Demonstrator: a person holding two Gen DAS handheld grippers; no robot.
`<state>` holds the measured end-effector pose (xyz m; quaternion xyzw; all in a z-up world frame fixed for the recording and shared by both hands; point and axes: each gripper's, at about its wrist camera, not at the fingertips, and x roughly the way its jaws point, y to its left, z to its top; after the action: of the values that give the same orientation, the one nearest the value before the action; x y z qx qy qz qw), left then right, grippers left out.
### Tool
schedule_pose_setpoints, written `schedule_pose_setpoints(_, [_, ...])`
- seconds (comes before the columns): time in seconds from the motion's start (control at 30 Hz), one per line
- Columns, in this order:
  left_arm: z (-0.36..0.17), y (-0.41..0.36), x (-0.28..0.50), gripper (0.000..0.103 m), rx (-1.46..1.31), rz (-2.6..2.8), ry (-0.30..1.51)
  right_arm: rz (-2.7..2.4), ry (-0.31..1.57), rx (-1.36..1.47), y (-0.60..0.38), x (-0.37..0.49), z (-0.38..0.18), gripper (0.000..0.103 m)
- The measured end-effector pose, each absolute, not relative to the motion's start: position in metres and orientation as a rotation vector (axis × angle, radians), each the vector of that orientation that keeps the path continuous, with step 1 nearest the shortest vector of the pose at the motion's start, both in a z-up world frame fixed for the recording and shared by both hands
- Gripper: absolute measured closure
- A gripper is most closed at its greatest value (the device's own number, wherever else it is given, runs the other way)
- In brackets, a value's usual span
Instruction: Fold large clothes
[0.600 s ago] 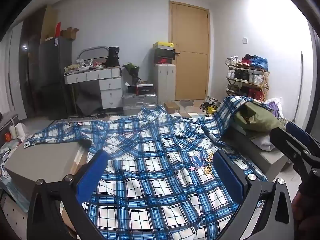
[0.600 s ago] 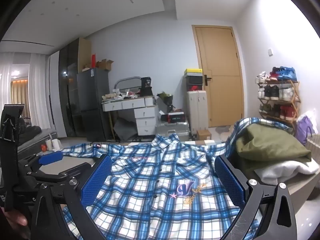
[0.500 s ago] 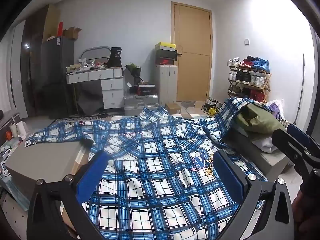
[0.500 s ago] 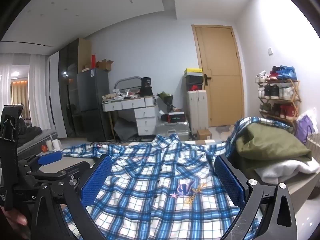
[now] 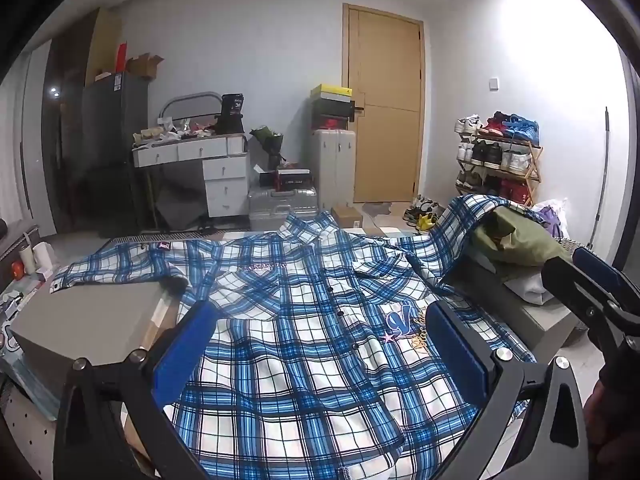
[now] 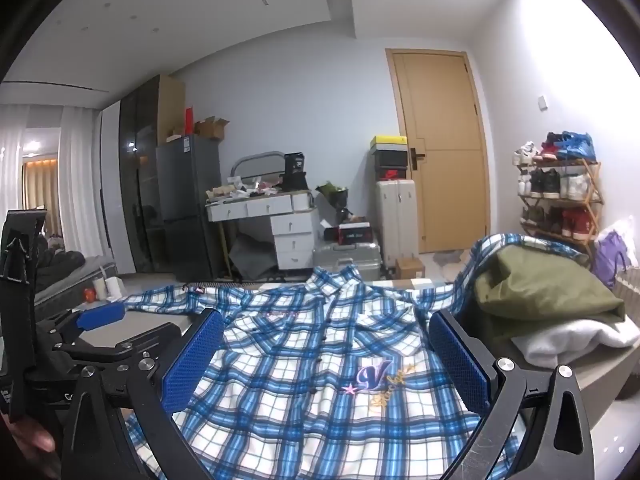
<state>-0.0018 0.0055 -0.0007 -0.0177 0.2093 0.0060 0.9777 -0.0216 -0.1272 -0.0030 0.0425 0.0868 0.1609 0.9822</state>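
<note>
Dim ceiling-lit room, fisheye-warped edges

You see a wooden door (image 5: 384,112) at the back, a shoe rack (image 5: 500,160) right, a white drawer desk (image 5: 200,168), and perhaps suitcases (image 5: 280,206) beside it.

— What carries everything here?

— A flat grey rectangular work surface (image 5: 92,316), with a strip of brown cardboard (image 5: 160,318) along one edge.

— And directly on it?

— A blue-and-white plaid button-up shirt (image 5: 304,344) lies spread face up, collar at the far end. Beside it, an olive-green folded garment (image 6: 540,292) sits on a white folded garment (image 6: 572,340); one plaid sleeve drapes over that pile.
</note>
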Motion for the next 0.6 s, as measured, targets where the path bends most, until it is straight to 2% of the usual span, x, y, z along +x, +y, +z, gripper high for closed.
schedule_pose_setpoints(0.6, [-0.0043,0.0083,-0.0031,0.001,-0.036,0.01,0.438,0.327,0.181,0.085,-0.1242,-0.0225,-0.0026,0.0])
